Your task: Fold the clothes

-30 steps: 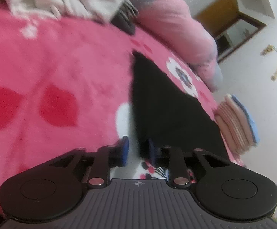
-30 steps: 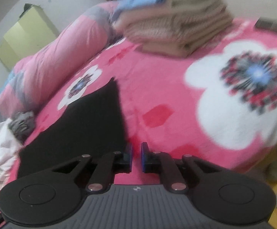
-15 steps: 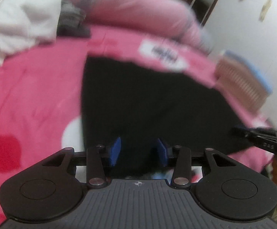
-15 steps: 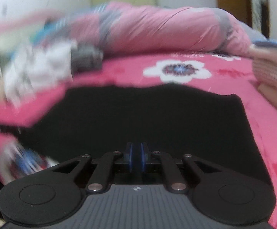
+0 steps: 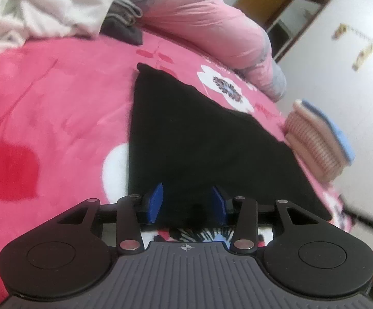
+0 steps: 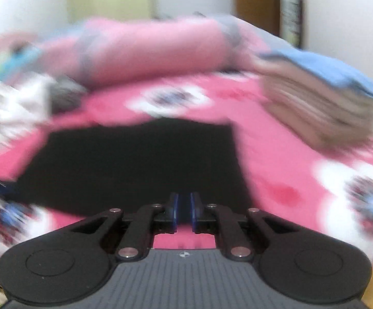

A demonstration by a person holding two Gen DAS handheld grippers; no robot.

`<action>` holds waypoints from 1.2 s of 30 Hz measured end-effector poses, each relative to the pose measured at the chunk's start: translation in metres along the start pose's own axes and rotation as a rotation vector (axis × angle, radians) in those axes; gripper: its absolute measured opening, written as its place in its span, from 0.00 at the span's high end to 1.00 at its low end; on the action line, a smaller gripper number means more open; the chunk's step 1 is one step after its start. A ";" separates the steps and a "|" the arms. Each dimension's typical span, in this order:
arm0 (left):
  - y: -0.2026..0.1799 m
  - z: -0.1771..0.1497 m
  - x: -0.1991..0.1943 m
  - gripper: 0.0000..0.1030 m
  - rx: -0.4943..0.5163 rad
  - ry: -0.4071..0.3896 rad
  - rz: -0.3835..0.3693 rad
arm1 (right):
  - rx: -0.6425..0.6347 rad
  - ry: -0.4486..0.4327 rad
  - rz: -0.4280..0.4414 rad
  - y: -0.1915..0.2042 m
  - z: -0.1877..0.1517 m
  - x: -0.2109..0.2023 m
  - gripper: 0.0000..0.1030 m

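A black garment (image 5: 199, 139) lies flat on the pink flowered blanket (image 5: 57, 103). My left gripper (image 5: 187, 202) stands at the garment's near edge. Its jaws are opening, and the cloth's edge lies between the blue pads (image 5: 156, 203) without being pressed. In the blurred right wrist view the same black garment (image 6: 135, 162) spreads ahead. My right gripper (image 6: 184, 211) hangs over its near right edge, shut to a narrow slit. I see nothing gripped in it.
A stack of folded clothes (image 5: 312, 139) with a blue piece on top sits right of the garment, also seen in the right wrist view (image 6: 320, 108). A heap of white clothes (image 5: 44, 5) and a rolled pink duvet (image 5: 207, 20) lie at the back.
The left jaws have spread wider over the garment's near edge. The right view has swung from the folded stack to face the black garment, with its jaws still shut.
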State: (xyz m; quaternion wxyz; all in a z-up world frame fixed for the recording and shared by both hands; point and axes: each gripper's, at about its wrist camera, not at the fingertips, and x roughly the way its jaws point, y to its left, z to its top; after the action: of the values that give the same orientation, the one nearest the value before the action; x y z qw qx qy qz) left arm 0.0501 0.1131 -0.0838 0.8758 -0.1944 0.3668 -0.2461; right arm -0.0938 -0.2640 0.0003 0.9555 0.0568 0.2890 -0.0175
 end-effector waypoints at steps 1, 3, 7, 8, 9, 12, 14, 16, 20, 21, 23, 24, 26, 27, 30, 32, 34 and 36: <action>-0.004 -0.001 0.000 0.57 0.019 0.000 0.012 | -0.003 -0.003 0.057 0.010 0.004 0.011 0.90; -0.006 -0.004 -0.004 0.55 0.037 -0.007 0.026 | -0.037 0.008 0.134 0.037 0.008 0.040 0.90; -0.009 -0.012 -0.014 0.52 0.066 -0.028 0.046 | -0.149 0.063 0.205 0.089 0.001 0.094 0.91; -0.009 -0.014 -0.016 0.52 0.068 -0.034 0.048 | -0.187 0.097 0.201 0.098 -0.005 0.103 0.90; -0.007 -0.015 -0.019 0.52 0.061 -0.042 0.042 | -0.211 0.126 0.219 0.107 -0.016 0.103 0.90; 0.001 -0.017 -0.024 0.53 0.031 -0.054 0.023 | -0.315 0.111 0.270 0.122 -0.039 0.075 0.90; 0.007 -0.016 -0.026 0.52 0.005 -0.053 0.011 | -0.373 0.133 0.297 0.128 -0.041 0.060 0.90; 0.012 -0.014 -0.028 0.52 -0.023 -0.055 0.006 | -0.370 0.138 0.314 0.129 -0.031 0.053 0.90; 0.025 -0.015 -0.038 0.50 -0.089 -0.071 0.014 | -0.238 0.069 0.362 0.136 0.008 0.077 0.90; 0.028 -0.015 -0.042 0.50 -0.107 -0.078 0.010 | -0.202 0.057 0.376 0.140 0.015 0.086 0.90; 0.034 -0.015 -0.050 0.50 -0.137 -0.095 0.019 | -0.134 0.065 0.418 0.150 0.020 0.107 0.90; 0.037 -0.014 -0.054 0.50 -0.149 -0.105 0.026 | -0.110 0.072 0.433 0.157 0.018 0.120 0.90; 0.043 -0.013 -0.064 0.47 -0.163 -0.132 0.046 | -0.133 0.114 0.437 0.175 0.002 0.134 0.90; 0.047 -0.012 -0.068 0.47 -0.173 -0.140 0.051 | -0.156 0.139 0.439 0.185 -0.008 0.138 0.90; 0.059 -0.010 -0.076 0.46 -0.194 -0.152 0.061 | -0.313 0.087 0.468 0.209 -0.040 0.109 0.90; 0.067 -0.008 -0.079 0.46 -0.196 -0.157 0.069 | -0.417 0.072 0.499 0.219 -0.051 0.089 0.90; 0.075 -0.006 -0.081 0.46 -0.204 -0.161 0.073 | -0.452 0.054 0.503 0.223 -0.046 0.081 0.91; 0.077 -0.006 -0.085 0.47 -0.207 -0.170 0.079 | -0.444 0.021 0.488 0.224 -0.031 0.084 0.90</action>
State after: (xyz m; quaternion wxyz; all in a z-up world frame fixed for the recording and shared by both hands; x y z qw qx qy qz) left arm 0.0160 0.2230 -0.0813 0.8880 -0.2893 0.3221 -0.1548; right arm -0.0264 -0.0378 -0.0497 0.9175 -0.0854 0.2734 0.2759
